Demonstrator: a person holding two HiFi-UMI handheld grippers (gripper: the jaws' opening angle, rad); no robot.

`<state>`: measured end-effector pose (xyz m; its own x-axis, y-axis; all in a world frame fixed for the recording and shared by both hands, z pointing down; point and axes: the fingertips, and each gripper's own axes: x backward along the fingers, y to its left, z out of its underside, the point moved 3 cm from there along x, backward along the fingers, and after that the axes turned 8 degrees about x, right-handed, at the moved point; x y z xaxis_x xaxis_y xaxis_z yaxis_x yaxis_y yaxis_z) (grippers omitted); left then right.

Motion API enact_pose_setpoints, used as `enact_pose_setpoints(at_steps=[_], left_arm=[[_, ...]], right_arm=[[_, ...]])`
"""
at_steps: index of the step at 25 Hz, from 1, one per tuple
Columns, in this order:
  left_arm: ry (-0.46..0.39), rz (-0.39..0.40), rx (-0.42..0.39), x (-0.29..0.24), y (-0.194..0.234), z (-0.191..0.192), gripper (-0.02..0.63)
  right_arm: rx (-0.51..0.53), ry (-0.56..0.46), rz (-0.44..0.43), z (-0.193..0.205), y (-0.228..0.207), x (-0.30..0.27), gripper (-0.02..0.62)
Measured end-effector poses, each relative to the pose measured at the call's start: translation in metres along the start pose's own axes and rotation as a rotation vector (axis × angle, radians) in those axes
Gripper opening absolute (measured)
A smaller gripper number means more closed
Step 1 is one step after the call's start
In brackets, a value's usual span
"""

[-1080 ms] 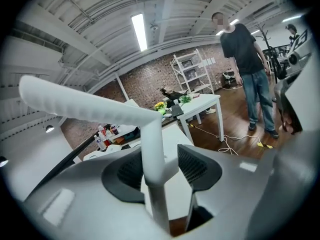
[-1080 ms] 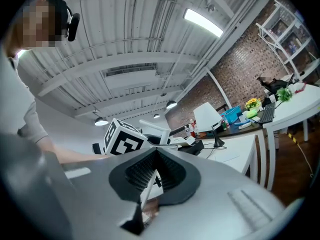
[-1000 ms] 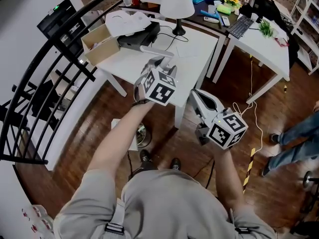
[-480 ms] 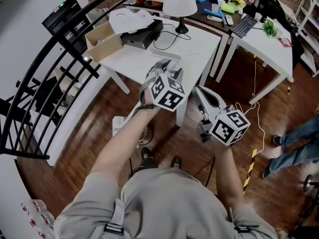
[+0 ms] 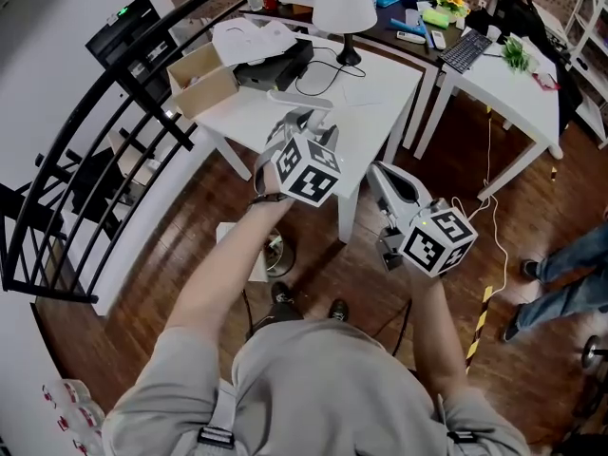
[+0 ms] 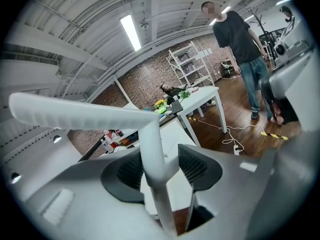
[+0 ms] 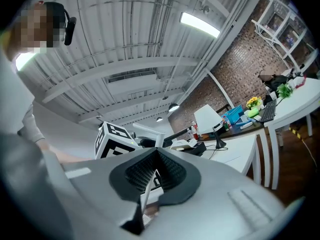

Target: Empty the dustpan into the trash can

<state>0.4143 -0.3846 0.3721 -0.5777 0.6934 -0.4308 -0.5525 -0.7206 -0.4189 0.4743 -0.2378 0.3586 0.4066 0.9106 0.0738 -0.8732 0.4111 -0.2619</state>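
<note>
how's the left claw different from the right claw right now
The left claw is clamped on a white T-shaped handle; the right claw has pads meeting at the tips, gripping nothing identifiable. In the head view, the left claw sits over the white table, the right claw over the wood floor. Both have dark ribbed pads.

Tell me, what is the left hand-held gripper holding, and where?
The left hand-held gripper holds a white T-shaped handle by its upright stem, just below the crossbar.
</note>
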Motion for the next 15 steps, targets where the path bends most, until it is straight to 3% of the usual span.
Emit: enact_pose_setpoints(at_steps=[9, 15], left_arm=[[0.024, 0.004, -0.105, -0.002, -0.037, -0.011, 0.212], [0.013, 0.077, -0.141, -0.017, -0.082, -0.018, 0.210]], right_arm=[[-0.003, -0.030, 0.040, -0.004, -0.011, 0.020, 0.000], [-0.016, -0.036, 0.120, -0.002, -0.026, 0.051, 0.000]])
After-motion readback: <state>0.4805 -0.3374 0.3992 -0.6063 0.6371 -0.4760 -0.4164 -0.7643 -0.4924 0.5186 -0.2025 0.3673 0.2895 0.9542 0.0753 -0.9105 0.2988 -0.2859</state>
